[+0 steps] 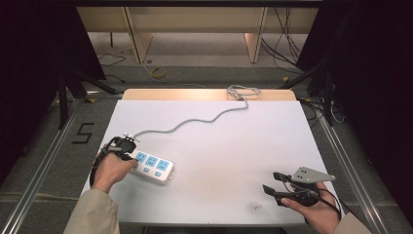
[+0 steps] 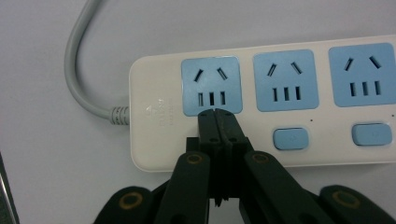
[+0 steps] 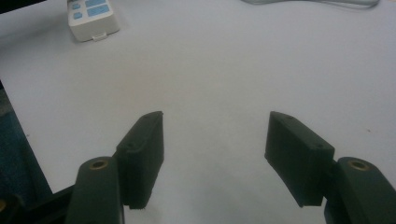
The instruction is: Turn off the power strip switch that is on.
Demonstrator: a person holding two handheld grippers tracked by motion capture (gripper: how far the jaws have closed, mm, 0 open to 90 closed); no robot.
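At about eight o'clock on the white tabletop (image 1: 219, 141), my left gripper (image 1: 127, 152) sits over the cord end of the white plastic power strip with three pale blue sockets (image 1: 155, 167). In the left gripper view its black jaws are pressed together with nothing between them, and their tips (image 2: 218, 116) rest at the lower edge of the first blue socket (image 2: 211, 86), where a switch button would be on this strip. The strip's grey cord (image 1: 195, 119) snakes away toward one o'clock and off the far edge. At four o'clock I hold the right gripper (image 1: 273, 182) just above bare table, its jaws spread wide and empty, well apart from the strip (image 3: 93, 16).
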